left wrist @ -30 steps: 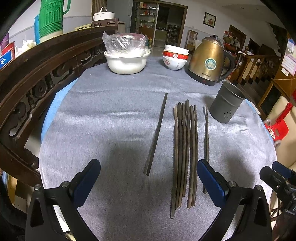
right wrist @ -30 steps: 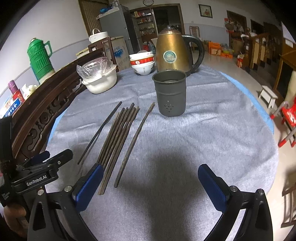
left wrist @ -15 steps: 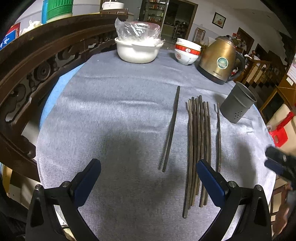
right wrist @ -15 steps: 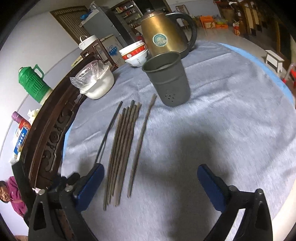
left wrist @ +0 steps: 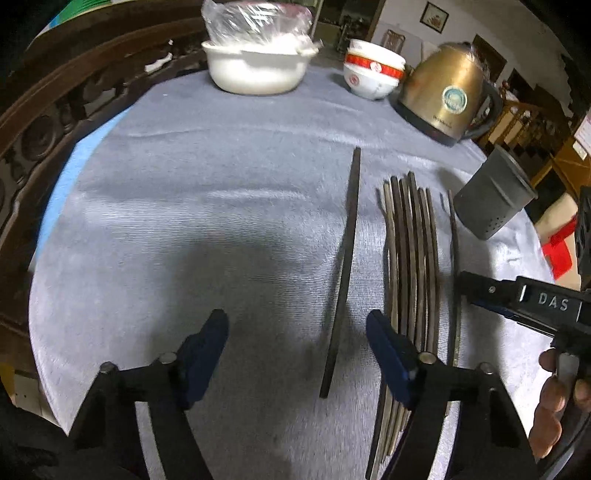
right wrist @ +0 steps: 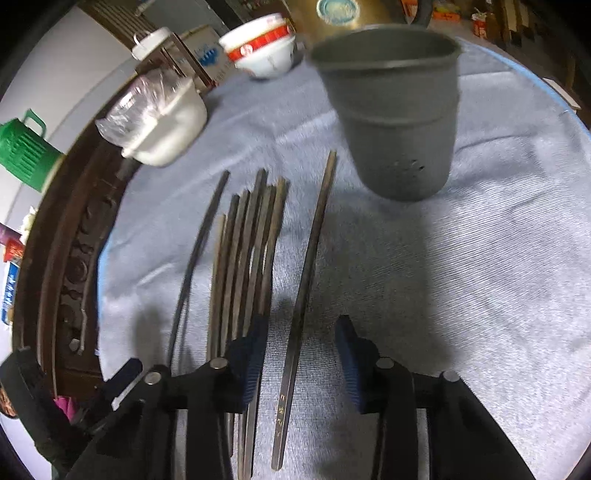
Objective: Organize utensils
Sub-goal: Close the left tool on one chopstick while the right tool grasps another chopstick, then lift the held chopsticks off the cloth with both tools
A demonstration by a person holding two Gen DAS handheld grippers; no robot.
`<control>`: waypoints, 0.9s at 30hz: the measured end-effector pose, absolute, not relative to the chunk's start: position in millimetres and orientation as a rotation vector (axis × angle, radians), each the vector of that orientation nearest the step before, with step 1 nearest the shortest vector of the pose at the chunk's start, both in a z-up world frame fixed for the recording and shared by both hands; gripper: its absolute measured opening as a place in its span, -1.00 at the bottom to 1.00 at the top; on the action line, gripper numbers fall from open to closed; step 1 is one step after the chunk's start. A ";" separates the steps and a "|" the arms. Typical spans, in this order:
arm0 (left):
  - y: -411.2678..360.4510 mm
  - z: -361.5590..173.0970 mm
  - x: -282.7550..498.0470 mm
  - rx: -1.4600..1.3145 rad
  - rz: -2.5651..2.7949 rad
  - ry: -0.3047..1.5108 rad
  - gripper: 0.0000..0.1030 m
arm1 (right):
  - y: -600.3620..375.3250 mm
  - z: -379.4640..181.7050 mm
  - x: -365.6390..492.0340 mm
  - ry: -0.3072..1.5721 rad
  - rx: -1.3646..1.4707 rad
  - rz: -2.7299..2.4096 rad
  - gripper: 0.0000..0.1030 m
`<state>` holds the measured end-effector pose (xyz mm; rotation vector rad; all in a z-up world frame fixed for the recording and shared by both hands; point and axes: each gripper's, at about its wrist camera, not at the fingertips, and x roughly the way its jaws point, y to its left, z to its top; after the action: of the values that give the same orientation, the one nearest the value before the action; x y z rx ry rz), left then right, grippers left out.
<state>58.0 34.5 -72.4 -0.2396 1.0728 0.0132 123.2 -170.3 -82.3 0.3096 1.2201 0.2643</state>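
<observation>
A grey ribbed cloth [left wrist: 207,206], matt and slightly napped, covers the bench. The chopsticks [right wrist: 255,251] look like dark matt wood, though blur makes that uncertain. The holder [right wrist: 399,110] is dull grey metal; the kettle [left wrist: 443,96] is glossy brass-coloured metal. The bowls [left wrist: 373,74] are glazed ceramic, and crinkly clear plastic [left wrist: 255,18] covers the white pot [left wrist: 255,70].

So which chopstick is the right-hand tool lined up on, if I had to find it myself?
Start at the dark grey holder cup on the grey cloth. Just beside its base begins a single chopstick running toward the right gripper. It lies alone, apart from the packed bundle, between the open fingers.
</observation>
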 end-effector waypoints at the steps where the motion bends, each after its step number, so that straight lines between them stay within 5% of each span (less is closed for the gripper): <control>1: 33.5 -74.7 59.8 -0.235 0.009 1.085 0.27 | -167.9 -81.0 123.8 1.213 0.286 0.253 -0.29; 6: 29.2 -75.1 65.1 -0.179 0.029 1.084 -0.05 | -153.5 -81.9 125.7 1.231 0.151 0.246 -0.68; 8: 28.5 -75.3 66.4 -0.158 0.043 1.087 -0.67 | -147.0 -81.8 124.2 1.233 0.074 0.268 -0.78; 11: 32.4 -75.6 63.8 -0.186 0.020 1.104 -0.83 | -143.8 -82.4 122.1 1.239 -0.007 0.314 -0.80; 27: 48.7 -79.1 -9.6 -0.410 -0.035 1.143 -0.90 | -178.6 -86.3 78.7 1.246 0.037 0.417 -0.81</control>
<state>-9.6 48.7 -79.1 -0.4098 1.1430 -0.0349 78.7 -178.6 -86.3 0.0374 1.2458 0.4172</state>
